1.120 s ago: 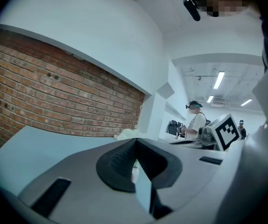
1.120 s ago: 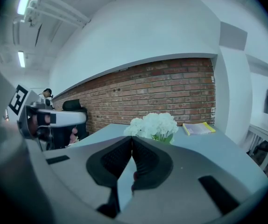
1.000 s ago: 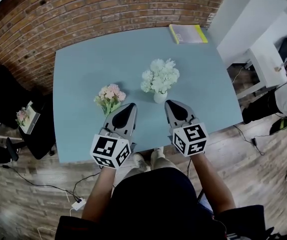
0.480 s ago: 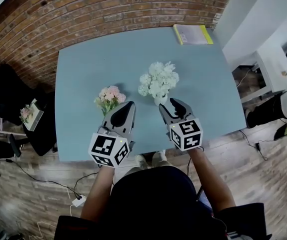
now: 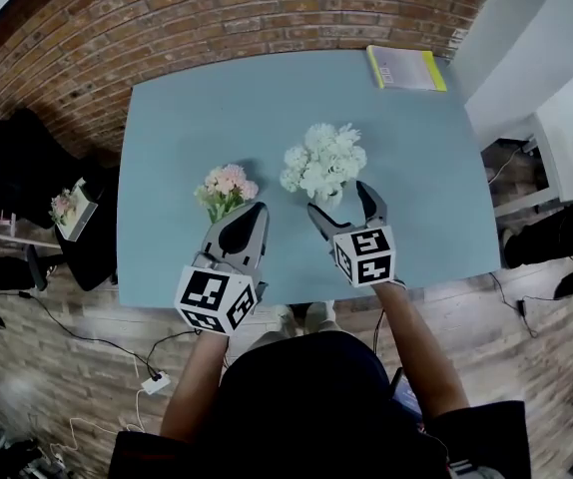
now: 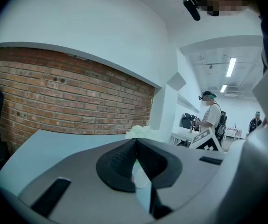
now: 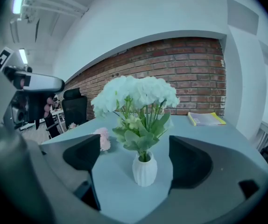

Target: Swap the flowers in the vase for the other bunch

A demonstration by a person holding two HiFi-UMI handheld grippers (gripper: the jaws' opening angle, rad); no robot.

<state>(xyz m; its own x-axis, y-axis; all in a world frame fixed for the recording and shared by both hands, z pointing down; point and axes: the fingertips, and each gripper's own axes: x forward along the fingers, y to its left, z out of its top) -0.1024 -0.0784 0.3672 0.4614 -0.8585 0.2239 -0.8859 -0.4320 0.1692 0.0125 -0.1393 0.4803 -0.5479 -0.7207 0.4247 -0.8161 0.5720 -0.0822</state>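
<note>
White flowers (image 5: 323,160) stand in a small white ribbed vase (image 5: 328,198) at the middle of the blue table (image 5: 187,118). A pink bunch (image 5: 225,185) lies on the table to their left. My right gripper (image 5: 344,206) is just in front of the vase and its jaws are opening. In the right gripper view the vase (image 7: 144,169) and its white flowers (image 7: 134,93) stand ahead between the fingers (image 7: 85,153), untouched, with the pink bunch (image 7: 102,138) beyond to the left. My left gripper (image 5: 252,213) is shut and empty just this side of the pink bunch.
A yellow-edged book (image 5: 406,68) lies at the table's far right corner. A brick wall runs behind the table. A black chair and a box with small pink flowers (image 5: 67,208) stand off the left side. A person (image 6: 211,115) stands far off in the left gripper view.
My right gripper has moved forward toward the vase and its jaws have gone from shut to wide apart. The left gripper has stayed shut in place.
</note>
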